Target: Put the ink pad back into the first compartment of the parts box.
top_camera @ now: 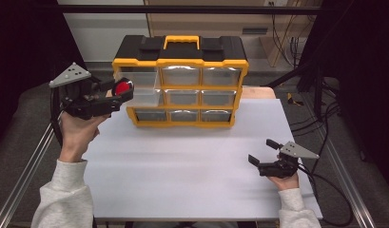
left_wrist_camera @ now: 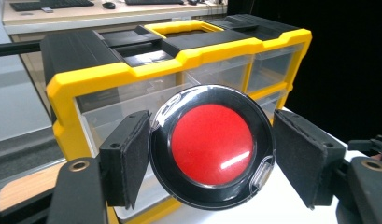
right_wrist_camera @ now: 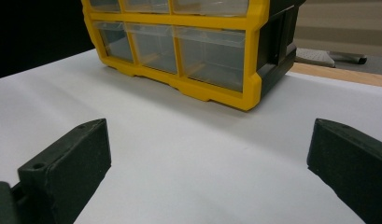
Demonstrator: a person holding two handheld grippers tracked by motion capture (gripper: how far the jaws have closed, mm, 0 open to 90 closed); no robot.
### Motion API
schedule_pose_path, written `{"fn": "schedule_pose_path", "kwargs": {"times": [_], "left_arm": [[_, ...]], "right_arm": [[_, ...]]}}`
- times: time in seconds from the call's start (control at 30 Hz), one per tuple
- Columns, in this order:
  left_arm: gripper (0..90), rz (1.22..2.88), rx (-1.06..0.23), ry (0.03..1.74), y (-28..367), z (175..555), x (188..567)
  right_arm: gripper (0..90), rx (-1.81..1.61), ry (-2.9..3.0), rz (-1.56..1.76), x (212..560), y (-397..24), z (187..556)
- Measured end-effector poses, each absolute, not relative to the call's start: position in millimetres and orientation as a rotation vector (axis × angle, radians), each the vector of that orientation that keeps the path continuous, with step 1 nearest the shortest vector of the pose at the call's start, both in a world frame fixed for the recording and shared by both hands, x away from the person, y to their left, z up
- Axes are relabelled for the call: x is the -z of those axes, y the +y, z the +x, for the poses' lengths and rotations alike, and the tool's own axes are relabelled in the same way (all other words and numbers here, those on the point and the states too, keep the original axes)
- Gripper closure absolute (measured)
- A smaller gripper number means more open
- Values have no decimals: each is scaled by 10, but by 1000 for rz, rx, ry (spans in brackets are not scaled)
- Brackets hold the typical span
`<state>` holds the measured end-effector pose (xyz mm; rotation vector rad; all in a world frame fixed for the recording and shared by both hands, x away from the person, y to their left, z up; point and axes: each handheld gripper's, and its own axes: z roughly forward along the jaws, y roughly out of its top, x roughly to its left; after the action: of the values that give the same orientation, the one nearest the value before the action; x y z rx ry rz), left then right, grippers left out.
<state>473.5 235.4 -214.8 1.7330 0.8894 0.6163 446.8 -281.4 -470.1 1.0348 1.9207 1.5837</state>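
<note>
In the high view, the left gripper (top_camera: pixel 120 97) is held up off the table at about nine o'clock, its jaws clamped on a round black disc with a red centre (top_camera: pixel 122 87). The disc sits just in front of the top-left drawer (top_camera: pixel 143 88) of a yellow and black drawer organiser (top_camera: pixel 179 80), which stands at twelve o'clock on the white table (top_camera: pixel 192 161); that drawer is pulled out toward the person. The right gripper (top_camera: pixel 261 151) rests low on the table at about four o'clock, well apart from the organiser, its jaws spread wide with nothing between them. A grey-sleeved forearm comes up from the bottom edge behind each gripper. In the left gripper view, the disc fills the centre, its red dome (left_wrist_camera: pixel 212 144) ringed in glossy black, and both black pads (left_wrist_camera: pixel 131 156) press on its rim at nine and three o'clock. Behind it, toward twelve o'clock, rises the organiser with its yellow handle (left_wrist_camera: pixel 186 29) on the black lid. In the right gripper view, the two jaws stand far apart at seven and four o'clock over bare white table, and the organiser's bottom row of clear drawers (right_wrist_camera: pixel 212 51) lies ahead at twelve o'clock.
</note>
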Motion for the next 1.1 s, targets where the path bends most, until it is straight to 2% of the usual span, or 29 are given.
{"fn": "schedule_pose_path", "kwargs": {"times": [1.1], "left_arm": [[295, 1789, -672, 986, 2221, 5271, 2055]], "right_arm": [[3, -1588, 1918, 1036, 4697, -2814, 4464]]}}
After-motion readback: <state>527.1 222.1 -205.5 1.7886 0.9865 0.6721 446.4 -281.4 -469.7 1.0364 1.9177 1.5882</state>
